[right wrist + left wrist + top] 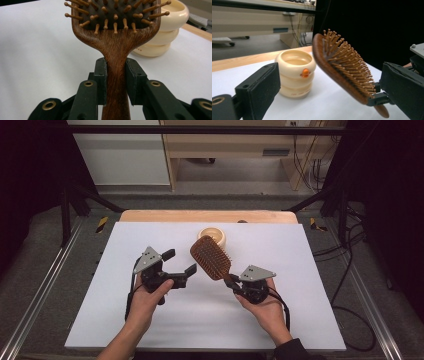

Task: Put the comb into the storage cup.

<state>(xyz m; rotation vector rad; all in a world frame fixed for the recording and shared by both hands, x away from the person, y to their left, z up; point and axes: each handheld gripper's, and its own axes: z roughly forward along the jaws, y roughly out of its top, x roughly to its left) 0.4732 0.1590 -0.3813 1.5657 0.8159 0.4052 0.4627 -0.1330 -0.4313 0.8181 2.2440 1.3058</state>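
We found the right tongs (116, 80) clamped on the narrow neck of the brown wooden paddle hairbrush (210, 257), held tilted above the white worktop (150, 330). The left tongs (181, 261) stood wide, empty. In our judgement, the brush could pivot and strike the cream ringed container (296, 72) behind it.

A lab or recording workspace is suggested: a white-topped desk (150, 330) is framed by black metal rails (200, 129), black curtains (30, 180) and loose black floor cables (350, 270), with pale wooden furniture (235, 145) behind.
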